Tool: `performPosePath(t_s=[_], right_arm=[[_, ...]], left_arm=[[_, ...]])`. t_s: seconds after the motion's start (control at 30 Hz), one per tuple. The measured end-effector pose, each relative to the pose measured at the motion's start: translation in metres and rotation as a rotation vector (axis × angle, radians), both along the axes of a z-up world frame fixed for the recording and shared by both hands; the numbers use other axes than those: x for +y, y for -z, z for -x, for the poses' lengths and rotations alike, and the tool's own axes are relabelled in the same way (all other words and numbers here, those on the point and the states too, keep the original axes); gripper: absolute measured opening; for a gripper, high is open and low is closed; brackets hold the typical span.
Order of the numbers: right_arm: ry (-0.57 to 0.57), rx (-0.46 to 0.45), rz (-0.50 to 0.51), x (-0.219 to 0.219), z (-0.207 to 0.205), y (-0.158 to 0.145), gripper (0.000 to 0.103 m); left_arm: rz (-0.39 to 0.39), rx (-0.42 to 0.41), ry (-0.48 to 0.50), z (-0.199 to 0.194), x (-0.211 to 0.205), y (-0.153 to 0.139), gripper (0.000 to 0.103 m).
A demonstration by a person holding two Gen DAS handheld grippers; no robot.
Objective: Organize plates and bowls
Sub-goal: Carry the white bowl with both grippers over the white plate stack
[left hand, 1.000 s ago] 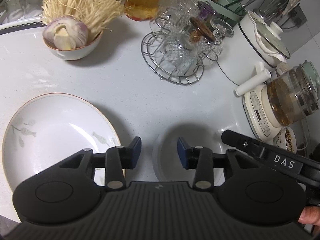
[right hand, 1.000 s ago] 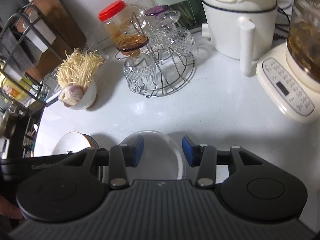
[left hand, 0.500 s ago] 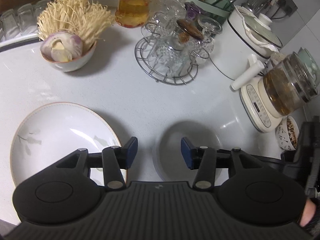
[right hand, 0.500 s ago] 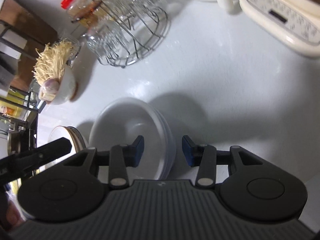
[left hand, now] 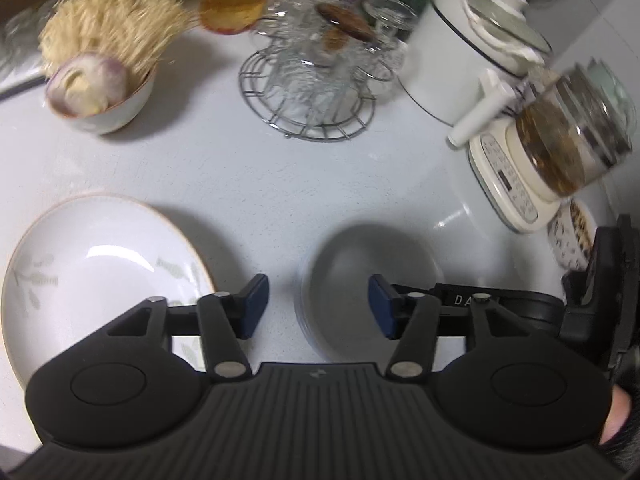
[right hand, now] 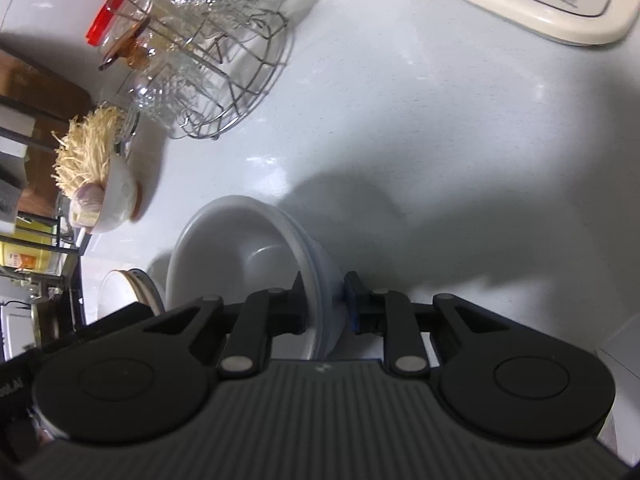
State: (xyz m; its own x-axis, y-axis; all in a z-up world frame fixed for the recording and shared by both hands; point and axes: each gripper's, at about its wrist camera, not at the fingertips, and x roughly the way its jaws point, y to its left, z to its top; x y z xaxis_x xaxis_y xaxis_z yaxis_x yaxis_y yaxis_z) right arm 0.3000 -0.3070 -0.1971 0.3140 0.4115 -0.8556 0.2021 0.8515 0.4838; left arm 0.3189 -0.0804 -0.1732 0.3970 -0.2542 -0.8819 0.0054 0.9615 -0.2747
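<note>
A stack of plain white bowls sits on the white counter; it also shows in the left wrist view. My right gripper is shut on the near rim of the stack, one finger inside and one outside. A large white plate with a leaf pattern lies to the left; its edge shows in the right wrist view. My left gripper is open and empty, hovering over the counter between the plate and the bowls. The right gripper's body shows at the right of the left wrist view.
A bowl of enoki mushrooms and garlic stands at the back left. A wire rack of glass cups, an orange jar, a white pot, a glass kettle on its cream base and a small speckled dish line the back and right.
My right gripper has moved down onto the bowl stack and closed on its rim. My left gripper has shifted slightly and stays open.
</note>
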Motion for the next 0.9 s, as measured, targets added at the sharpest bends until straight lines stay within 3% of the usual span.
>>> performPosePath(t_s=[0.57, 0.9], right_arm=[[0.116, -0.033, 0.037, -0.040, 0.029, -0.010, 0.021], [0.134, -0.026, 0.032, -0.049, 0.037, -0.007, 0.021]], left_arm=[[0.031, 0.060, 0.139, -0.024, -0.049, 0.034, 0.063], [0.037, 0.101, 0.143, -0.027, -0.062, 0.050, 0.062]])
